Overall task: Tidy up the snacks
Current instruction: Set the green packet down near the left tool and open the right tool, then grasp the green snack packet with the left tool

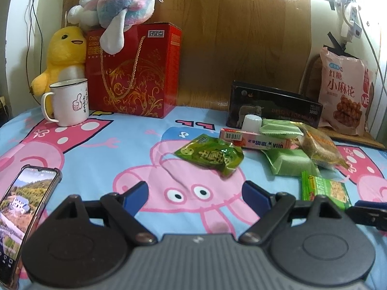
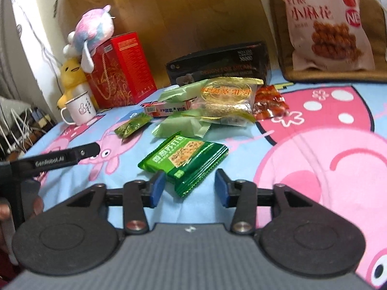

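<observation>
The right tongs (image 2: pixel 189 187) stand parted around the near corner of the green cracker packet (image 2: pixel 186 162), pads clear of it, on the cartoon bedsheet (image 2: pixel 314 159). The left tongs (image 1: pixel 194 194) gape wide, empty, short of the green snack pouch (image 1: pixel 210 154).

Left tongs (image 1: pixel 194 193) agape over bedsheet (image 1: pixel 108 149); green snack packet (image 1: pixel 210 154) ahead.

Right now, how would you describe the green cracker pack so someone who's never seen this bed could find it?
Start at the tall red gift box at the back of the cartoon bedsheet, then come forward past the snack pile. The cracker pack lies alone nearest the right gripper, between its open fingers. It is the only dark green pack picturing square crackers.
</observation>
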The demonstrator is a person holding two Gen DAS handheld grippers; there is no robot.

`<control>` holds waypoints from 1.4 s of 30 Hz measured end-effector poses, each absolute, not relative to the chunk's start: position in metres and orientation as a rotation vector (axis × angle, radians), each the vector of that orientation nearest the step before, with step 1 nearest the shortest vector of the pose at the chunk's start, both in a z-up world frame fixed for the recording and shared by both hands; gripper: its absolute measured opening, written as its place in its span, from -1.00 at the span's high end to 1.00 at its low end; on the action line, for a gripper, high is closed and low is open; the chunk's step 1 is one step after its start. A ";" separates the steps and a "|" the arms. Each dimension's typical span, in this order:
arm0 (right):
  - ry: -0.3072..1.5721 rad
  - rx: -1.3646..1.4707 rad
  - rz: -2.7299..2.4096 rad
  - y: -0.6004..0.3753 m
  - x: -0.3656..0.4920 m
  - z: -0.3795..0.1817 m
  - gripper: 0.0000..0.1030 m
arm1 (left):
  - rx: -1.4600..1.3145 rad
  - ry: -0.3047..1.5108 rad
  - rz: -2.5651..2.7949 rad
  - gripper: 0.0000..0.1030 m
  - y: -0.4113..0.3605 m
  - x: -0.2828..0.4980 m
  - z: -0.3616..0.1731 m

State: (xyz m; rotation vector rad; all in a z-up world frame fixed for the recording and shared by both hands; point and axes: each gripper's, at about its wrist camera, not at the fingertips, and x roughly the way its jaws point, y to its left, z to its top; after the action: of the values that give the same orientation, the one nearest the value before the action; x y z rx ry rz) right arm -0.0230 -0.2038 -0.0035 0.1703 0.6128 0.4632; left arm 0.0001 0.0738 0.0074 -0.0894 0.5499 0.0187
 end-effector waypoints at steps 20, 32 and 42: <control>0.568 0.094 0.496 -0.195 -0.032 -0.008 -0.27 | -0.012 0.587 -0.036 -0.71 0.058 0.003 0.007; 0.570 0.102 0.499 -0.195 -0.032 -0.008 -0.28 | -0.028 0.583 -0.043 -0.77 0.060 0.002 0.007; 0.570 0.102 0.499 -0.195 -0.031 -0.008 -0.30 | -0.033 0.583 -0.059 -0.77 0.061 0.002 0.008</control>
State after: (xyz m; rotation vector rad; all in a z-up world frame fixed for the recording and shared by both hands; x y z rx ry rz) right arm -0.0313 -0.1954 -0.0081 0.1018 0.5700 0.4994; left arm 0.0021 0.0611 0.0077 -0.0331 0.5830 -0.0587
